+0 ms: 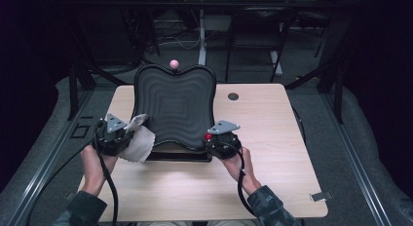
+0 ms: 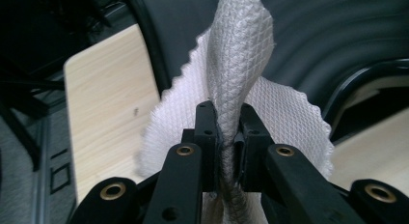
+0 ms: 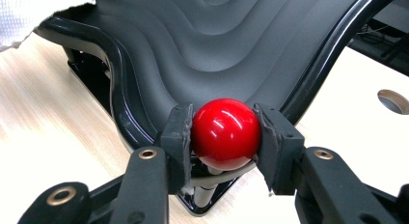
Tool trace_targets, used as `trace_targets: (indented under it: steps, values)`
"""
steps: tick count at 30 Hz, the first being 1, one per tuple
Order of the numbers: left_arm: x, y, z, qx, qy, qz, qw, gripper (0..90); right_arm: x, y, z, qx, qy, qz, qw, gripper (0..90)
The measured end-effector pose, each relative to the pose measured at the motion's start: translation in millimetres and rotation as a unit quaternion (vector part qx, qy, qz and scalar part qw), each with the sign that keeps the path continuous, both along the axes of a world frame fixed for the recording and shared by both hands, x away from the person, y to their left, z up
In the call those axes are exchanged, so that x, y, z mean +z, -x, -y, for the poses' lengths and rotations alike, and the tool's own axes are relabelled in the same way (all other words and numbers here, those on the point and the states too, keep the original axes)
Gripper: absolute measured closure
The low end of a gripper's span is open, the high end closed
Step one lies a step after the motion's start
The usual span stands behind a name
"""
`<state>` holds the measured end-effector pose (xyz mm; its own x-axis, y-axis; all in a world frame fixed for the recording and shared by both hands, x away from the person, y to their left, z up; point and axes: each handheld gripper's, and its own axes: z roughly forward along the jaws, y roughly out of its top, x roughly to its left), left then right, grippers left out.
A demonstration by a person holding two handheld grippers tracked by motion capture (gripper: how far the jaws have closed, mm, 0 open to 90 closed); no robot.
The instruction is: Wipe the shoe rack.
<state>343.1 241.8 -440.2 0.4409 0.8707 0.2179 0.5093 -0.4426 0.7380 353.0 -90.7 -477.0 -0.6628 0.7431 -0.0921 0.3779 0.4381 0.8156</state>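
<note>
At the lower left of the high view the left gripper [image 1: 127, 130] has its fingers [image 2: 207, 132] pressed together on a white waffle-weave cloth [image 2: 241, 64], pinching a bunched fold of it. The cloth hangs beside the lower left edge of a black ribbed panel [image 1: 174, 106] that stands tilted on a stand in the middle of the table [image 1: 272, 153]. At the lower right of the panel, the right gripper [image 3: 225, 132] pinches a shiny red ball knob [image 3: 225, 133] between its fingers [image 3: 178, 134]; the knob sits on a short stem at the panel's bottom corner. A pink knob [image 1: 174, 64] shows at the panel's top edge.

The likely risks: the smooth round knob could slip out from between the flat fingers if pulled sideways, letting the panel rock on its stand. The cloth is held by a narrow fold only, so dragging it hard across the ribs may pull it free or wipe with only a loose corner.

No brand, label or writing can be read anywhere.
</note>
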Motion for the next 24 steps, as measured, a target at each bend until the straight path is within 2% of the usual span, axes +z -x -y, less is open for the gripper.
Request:
trace_targets:
  steps: [2,4,5,11,16,24]
  values:
    - [0.3,-1.7,-3.1,0.002,0.008,0.001,1.0,81.8,0.5,0.6,-0.4,-0.007,0.007,0.001,0.9999,59.8]
    - [1.8,-3.5,-5.4,0.012,-0.006,0.009,0.9999,81.8,0.1,0.2,-0.6,-0.002,0.002,0.0,1.0,59.8]
    - [1.9,-4.6,-6.8,0.016,-0.006,0.01,0.9998,81.8,0.3,0.4,-0.9,-0.004,0.004,0.001,1.0,59.8]
    - [-8.1,-11.3,-21.0,0.038,0.003,-0.009,0.9992,81.9,0.5,0.6,-0.9,-0.01,0.005,-0.001,0.9999,59.8]
    - [-17.9,-7.8,-26.0,0.046,0.007,-0.017,0.9988,81.9,0.2,0.8,-1.2,-0.009,0.002,-0.001,1.0,59.8]
    - [-23.5,4.4,-27.5,0.051,0.008,-0.023,0.9984,81.8,0.6,0.8,-1.5,-0.012,0.005,-0.001,0.9999,59.8]
